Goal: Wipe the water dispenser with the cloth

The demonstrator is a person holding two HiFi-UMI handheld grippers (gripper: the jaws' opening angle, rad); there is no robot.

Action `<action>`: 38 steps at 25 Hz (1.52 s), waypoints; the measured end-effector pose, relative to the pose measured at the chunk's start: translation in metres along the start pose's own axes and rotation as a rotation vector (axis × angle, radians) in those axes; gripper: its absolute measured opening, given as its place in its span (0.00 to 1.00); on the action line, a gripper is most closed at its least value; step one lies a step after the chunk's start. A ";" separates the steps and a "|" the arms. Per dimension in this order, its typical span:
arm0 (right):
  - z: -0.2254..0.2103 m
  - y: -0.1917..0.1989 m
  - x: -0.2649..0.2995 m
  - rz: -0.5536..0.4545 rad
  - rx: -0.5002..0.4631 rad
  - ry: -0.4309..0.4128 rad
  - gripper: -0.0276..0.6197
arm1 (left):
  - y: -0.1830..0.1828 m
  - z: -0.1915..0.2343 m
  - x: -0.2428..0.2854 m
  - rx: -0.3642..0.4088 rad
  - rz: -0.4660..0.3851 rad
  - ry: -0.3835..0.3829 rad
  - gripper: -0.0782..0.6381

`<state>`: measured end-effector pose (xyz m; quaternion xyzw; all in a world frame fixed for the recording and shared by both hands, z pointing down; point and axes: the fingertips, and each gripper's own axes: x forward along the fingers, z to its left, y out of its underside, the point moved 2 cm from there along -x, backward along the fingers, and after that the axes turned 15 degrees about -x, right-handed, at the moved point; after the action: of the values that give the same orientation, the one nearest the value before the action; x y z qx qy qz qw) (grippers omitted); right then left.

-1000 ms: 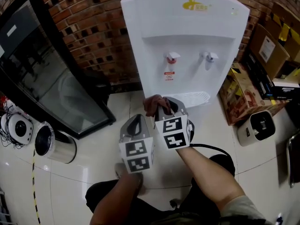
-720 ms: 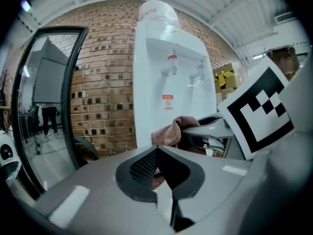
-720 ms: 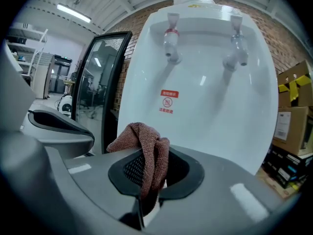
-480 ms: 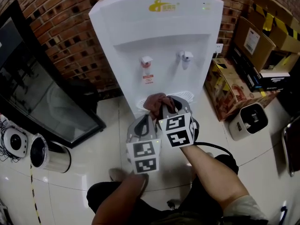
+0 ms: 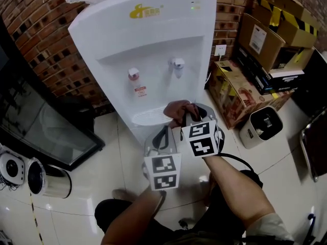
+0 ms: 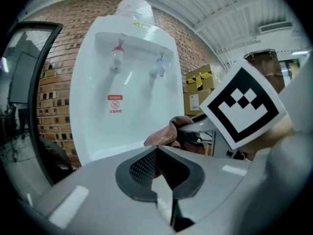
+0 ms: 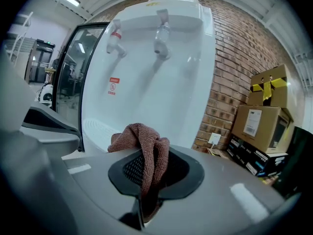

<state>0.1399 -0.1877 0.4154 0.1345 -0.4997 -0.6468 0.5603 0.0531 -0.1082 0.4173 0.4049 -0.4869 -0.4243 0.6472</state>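
Head view: right gripper (image 5: 187,117), clamped on the cloth (image 5: 178,109), sits just short of the water dispenser (image 5: 153,45) dead ahead; left gripper (image 5: 163,132), closed and empty, further back.

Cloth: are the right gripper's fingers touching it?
Touching. The right gripper view shows the brown cloth pinched between the fingers of the right gripper.

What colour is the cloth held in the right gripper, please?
Reddish brown; the cloth shows best in the right gripper view.
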 end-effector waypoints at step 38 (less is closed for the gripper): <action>0.116 -0.023 -0.017 -0.077 -0.093 -0.268 0.13 | 0.000 0.089 -0.047 -0.047 -0.016 -0.177 0.11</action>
<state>0.0463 -0.1187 0.4443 0.0399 -0.5338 -0.7026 0.4688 -0.0409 -0.0736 0.4216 0.3546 -0.5289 -0.4750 0.6074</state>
